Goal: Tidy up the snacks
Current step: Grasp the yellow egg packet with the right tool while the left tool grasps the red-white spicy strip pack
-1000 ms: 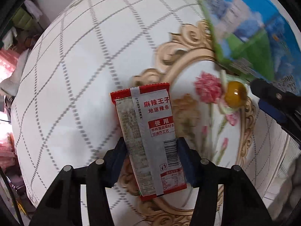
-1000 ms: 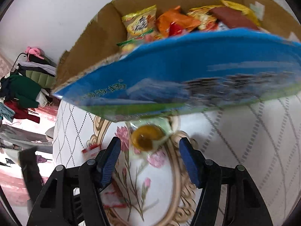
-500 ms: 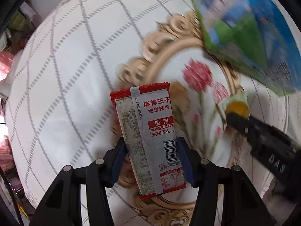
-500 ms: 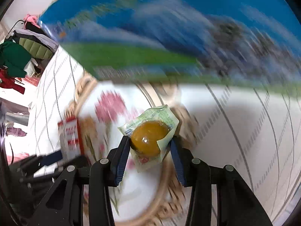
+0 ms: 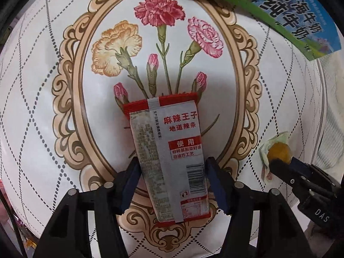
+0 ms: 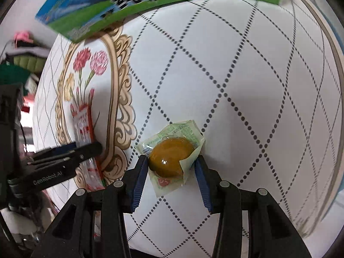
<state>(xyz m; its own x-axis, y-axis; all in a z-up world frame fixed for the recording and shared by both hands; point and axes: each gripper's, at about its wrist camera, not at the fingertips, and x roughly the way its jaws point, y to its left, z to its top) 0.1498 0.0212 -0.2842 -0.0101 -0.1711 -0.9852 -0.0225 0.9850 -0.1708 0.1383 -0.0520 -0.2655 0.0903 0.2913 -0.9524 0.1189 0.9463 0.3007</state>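
My left gripper (image 5: 171, 175) is shut on a red and silver spicy-strip packet (image 5: 169, 150), held over the flower picture on the tablecloth. The packet also shows in the right wrist view (image 6: 82, 126), with the left gripper (image 6: 90, 148) beside it. My right gripper (image 6: 172, 167) is shut on a pale green wrapped snack with a brown egg-shaped middle (image 6: 171, 158), just above the cloth. The same snack shows at the right of the left wrist view (image 5: 277, 152), with the right gripper (image 5: 281, 163) on it.
A blue and green milk carton box (image 5: 290, 15) stands at the far side of the table, also in the right wrist view (image 6: 133, 2). The white quilted tablecloth (image 6: 247, 86) has an oval gold frame print (image 5: 71, 90). Clothes (image 6: 19, 60) lie beyond the table's left edge.
Both grippers have pulled back from the box with their snacks. The right gripper closed on the egg snack and carried it right, off the flower print.
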